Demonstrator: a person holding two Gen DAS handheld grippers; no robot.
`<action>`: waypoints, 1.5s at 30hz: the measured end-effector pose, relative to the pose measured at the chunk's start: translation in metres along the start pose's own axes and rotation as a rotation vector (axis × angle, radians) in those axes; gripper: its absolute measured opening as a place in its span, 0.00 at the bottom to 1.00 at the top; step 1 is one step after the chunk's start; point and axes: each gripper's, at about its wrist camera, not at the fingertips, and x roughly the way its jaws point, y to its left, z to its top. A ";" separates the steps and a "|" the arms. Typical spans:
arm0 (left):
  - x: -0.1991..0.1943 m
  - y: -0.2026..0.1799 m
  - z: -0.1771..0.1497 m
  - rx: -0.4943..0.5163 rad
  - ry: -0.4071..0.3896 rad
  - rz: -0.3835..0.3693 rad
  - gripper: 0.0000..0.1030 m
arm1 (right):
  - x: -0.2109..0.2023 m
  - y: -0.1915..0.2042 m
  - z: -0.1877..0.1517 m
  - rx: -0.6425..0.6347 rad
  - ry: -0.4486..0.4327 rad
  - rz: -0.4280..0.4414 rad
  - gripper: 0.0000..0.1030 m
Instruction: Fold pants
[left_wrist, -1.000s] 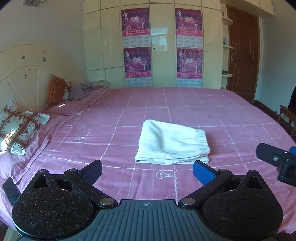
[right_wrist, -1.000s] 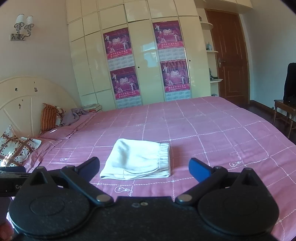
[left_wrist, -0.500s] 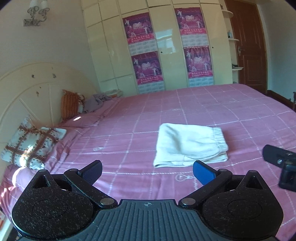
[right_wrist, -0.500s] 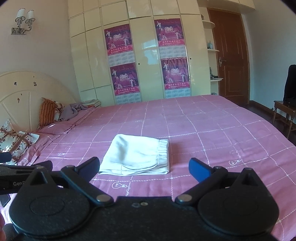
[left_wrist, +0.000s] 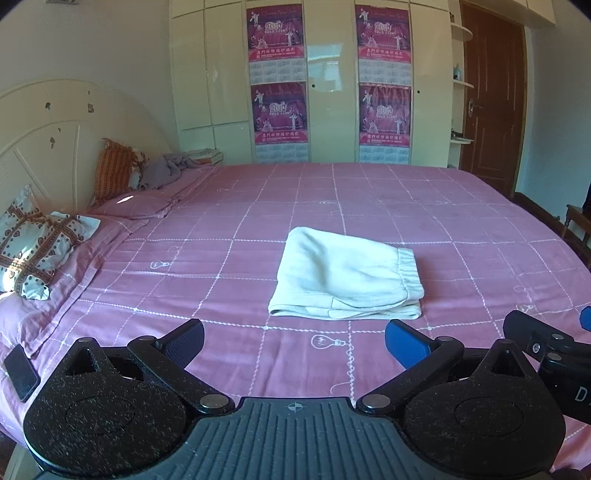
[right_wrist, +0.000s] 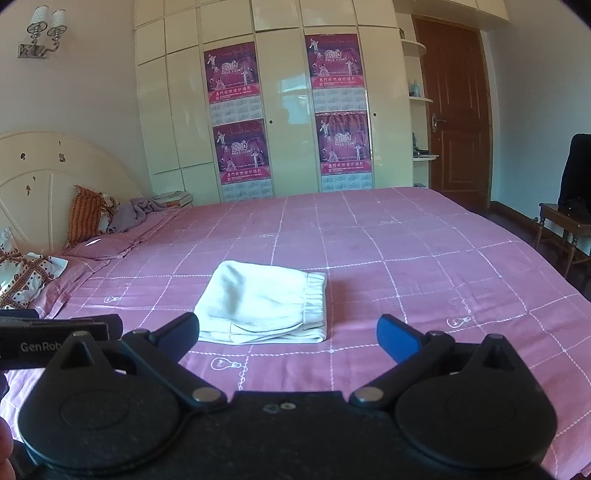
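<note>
Cream-white pants lie folded into a compact rectangle on the pink checked bedspread, elastic waistband on the right side. They also show in the right wrist view. My left gripper is open and empty, held back above the bed's near edge, short of the pants. My right gripper is open and empty, likewise in front of the pants without touching them. Part of the right gripper shows at the right edge of the left wrist view.
Patterned pillows and an orange cushion lie by the headboard on the left. A dark phone rests near the bed's left corner. A wardrobe with posters stands behind; a door and chair are right.
Both grippers have shifted slightly, still drawn back from the folded pants. The pants have not moved and both stay open.
</note>
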 end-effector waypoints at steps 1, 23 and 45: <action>0.002 0.000 -0.001 0.006 0.006 0.007 1.00 | 0.001 0.000 -0.001 -0.001 0.004 -0.002 1.00; 0.019 -0.007 -0.005 0.027 0.029 -0.032 1.00 | 0.013 -0.004 -0.003 0.013 0.011 -0.026 1.00; 0.042 -0.017 0.009 0.045 0.053 -0.045 1.00 | 0.028 -0.011 0.000 0.025 0.036 -0.062 1.00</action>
